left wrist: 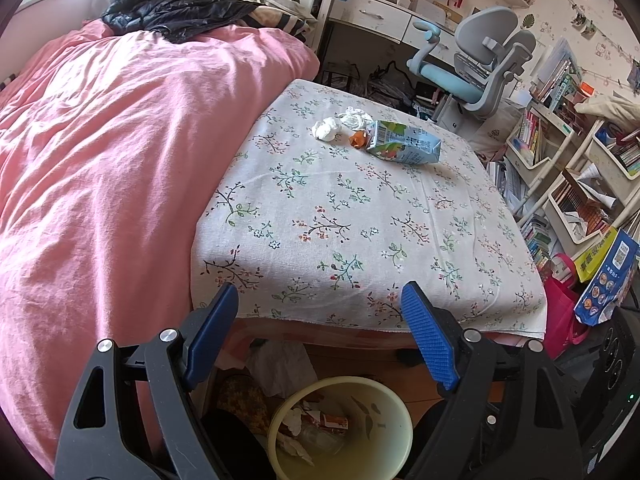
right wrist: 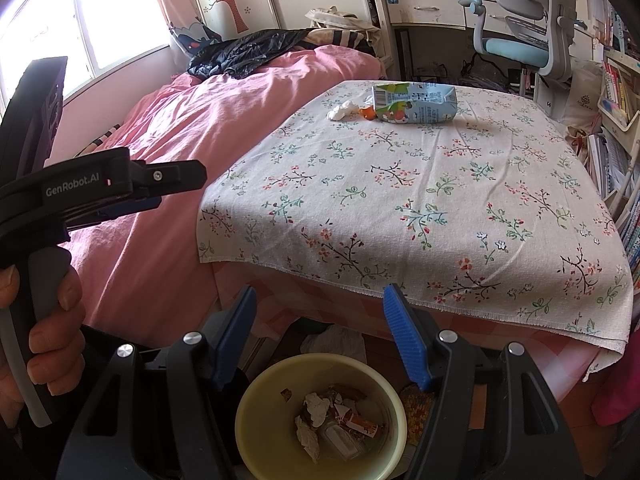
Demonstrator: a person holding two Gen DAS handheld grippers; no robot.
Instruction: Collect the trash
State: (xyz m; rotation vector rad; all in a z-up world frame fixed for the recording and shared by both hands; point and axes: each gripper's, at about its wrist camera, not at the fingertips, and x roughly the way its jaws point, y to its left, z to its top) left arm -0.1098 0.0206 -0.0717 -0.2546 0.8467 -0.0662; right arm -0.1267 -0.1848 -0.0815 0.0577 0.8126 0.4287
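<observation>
A crumpled blue-green drink carton (left wrist: 404,145) (right wrist: 414,103) lies at the far side of the floral-cloth table (left wrist: 360,220) (right wrist: 420,200). Beside it lie an orange scrap (left wrist: 359,138) (right wrist: 367,113) and white tissue wads (left wrist: 327,129) (right wrist: 341,111). A pale yellow bin (left wrist: 340,428) (right wrist: 320,412) stands on the floor below the table's near edge and holds several bits of trash. My left gripper (left wrist: 318,332) is open and empty above the bin; it also shows at the left of the right wrist view (right wrist: 152,188). My right gripper (right wrist: 320,332) is open and empty above the bin.
A bed with a pink duvet (left wrist: 100,160) (right wrist: 192,128) lies left of the table, with a black jacket (left wrist: 176,10) on it. A grey-blue desk chair (left wrist: 476,64) (right wrist: 528,24) and a desk stand beyond. Bookshelves (left wrist: 580,184) and bags (left wrist: 608,280) crowd the right side. White paper (right wrist: 336,340) lies on the floor.
</observation>
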